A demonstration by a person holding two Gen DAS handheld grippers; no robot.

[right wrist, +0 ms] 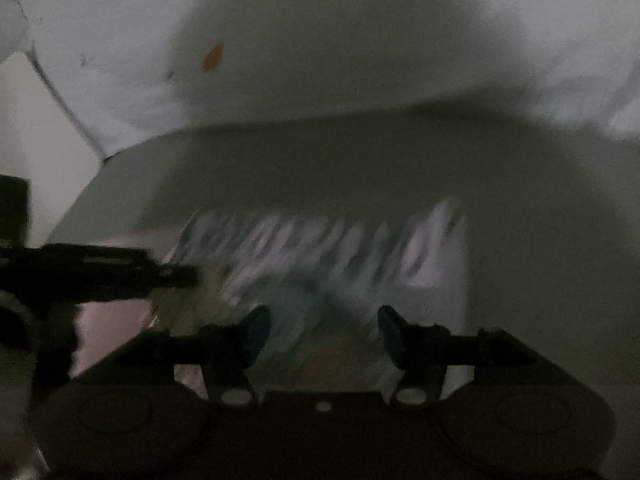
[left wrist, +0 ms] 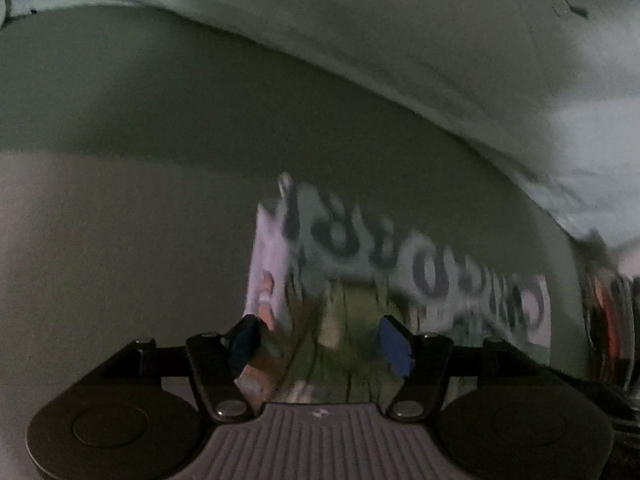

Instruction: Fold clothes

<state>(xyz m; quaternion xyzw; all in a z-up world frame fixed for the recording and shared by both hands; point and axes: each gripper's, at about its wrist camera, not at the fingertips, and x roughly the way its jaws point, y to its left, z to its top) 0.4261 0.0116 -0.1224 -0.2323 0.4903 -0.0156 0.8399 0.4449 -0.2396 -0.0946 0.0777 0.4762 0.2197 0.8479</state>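
Observation:
A pale grey-green garment with a printed picture and dark lettering lies spread under both grippers; it also shows in the right wrist view, its print blurred. My left gripper is open just above the print, its blue pads apart with nothing between them. My right gripper is open too, over the lower part of the print. The left gripper shows as a dark bar at the left of the right wrist view.
A white sheet with a small orange mark lies beyond the garment's far edge. A pale bare surface shows at the left. Dark and red things sit at the far right, blurred.

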